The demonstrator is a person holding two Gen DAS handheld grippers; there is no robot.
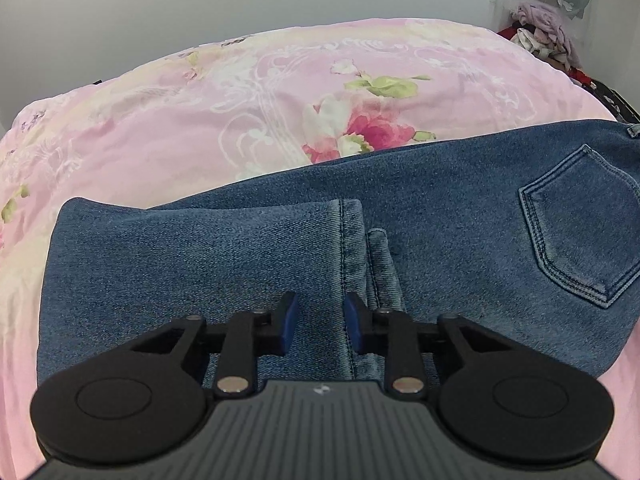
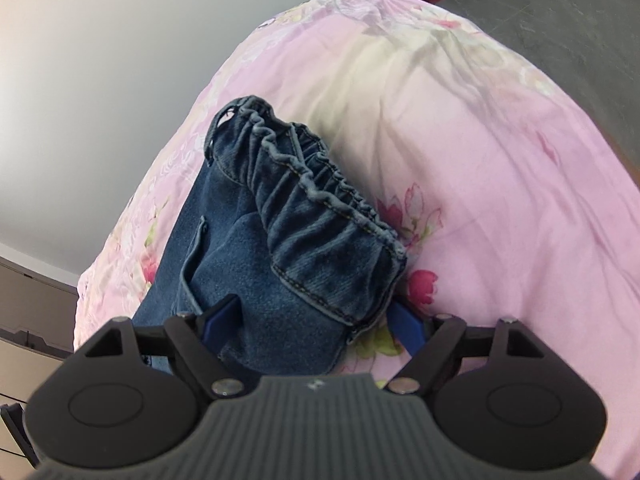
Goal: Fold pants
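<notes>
Now the blue pants (image 1: 440,216) lie flat on the bed (image 1: 240,100), on its pink flower sheet. They are already folded over once, so the leg ends sit on top, near the back pocket (image 1: 580,232). I take the pocket as my landmark.

The left claw (image 1: 319,326) hovers low over the leg hem (image 1: 352,248), just to the left of the pocket. Its two blue pads are apart, and the hem line runs between them. It holds nothing.

The right claw (image 2: 312,322) is at the waist end, on the other side of the pocket. Its jaws stand wide apart, one on each side of the bunched stretchy waistband (image 2: 320,200). It has not closed on the cloth.

The pants stretch long from one claw to the other. I think the next fold brings one end over toward the other end, across the pocket. The right claw is nearer the waistband, so it looks ready to grab first.
</notes>
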